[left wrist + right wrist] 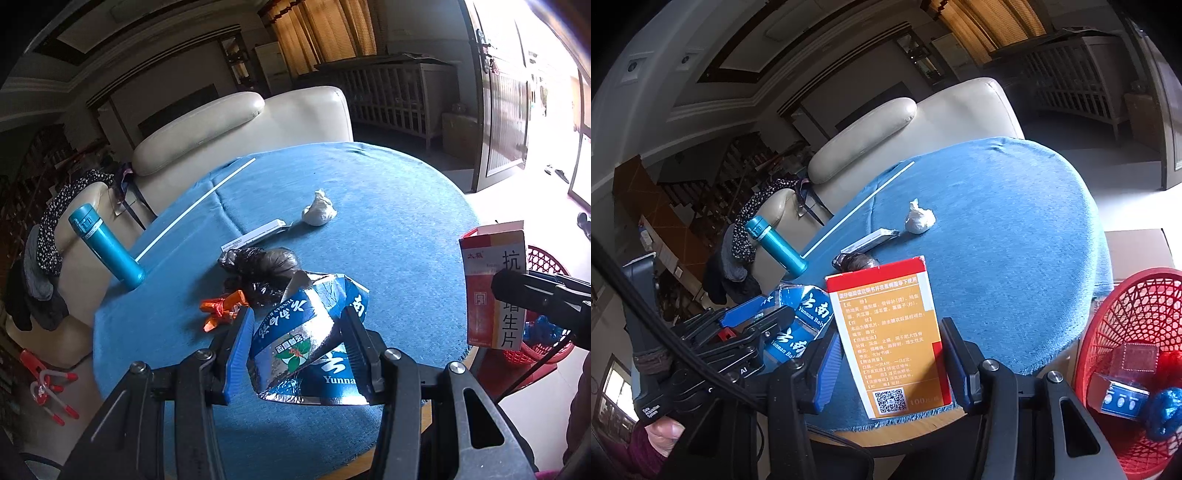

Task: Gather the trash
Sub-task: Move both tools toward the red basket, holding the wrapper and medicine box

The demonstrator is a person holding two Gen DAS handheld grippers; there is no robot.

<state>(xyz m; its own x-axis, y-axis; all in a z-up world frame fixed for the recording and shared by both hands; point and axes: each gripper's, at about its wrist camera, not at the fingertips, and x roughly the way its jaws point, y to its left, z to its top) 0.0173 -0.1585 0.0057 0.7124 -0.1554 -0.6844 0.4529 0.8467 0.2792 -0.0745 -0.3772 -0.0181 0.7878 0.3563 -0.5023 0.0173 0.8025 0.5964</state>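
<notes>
My left gripper (299, 314) is shut on a crushed blue and silver Yunnan Baiyao box (306, 339), held above the near edge of the blue-clothed round table (388, 229); the box also shows in the right wrist view (801, 321). My right gripper (890, 328) is shut on a red and orange medicine box (890, 336), also seen at the right of the left wrist view (495, 288). A black plastic bag (262, 269), an orange wrapper (221, 306), a white crumpled wad (319, 212) and a flat white box (255, 236) lie on the table.
A red mesh basket (1126, 332) stands at the right below the table edge with blue items inside. A teal flask (107, 247) and a long white stick (195, 208) are on the table's left. A cream sofa (240, 125) stands behind.
</notes>
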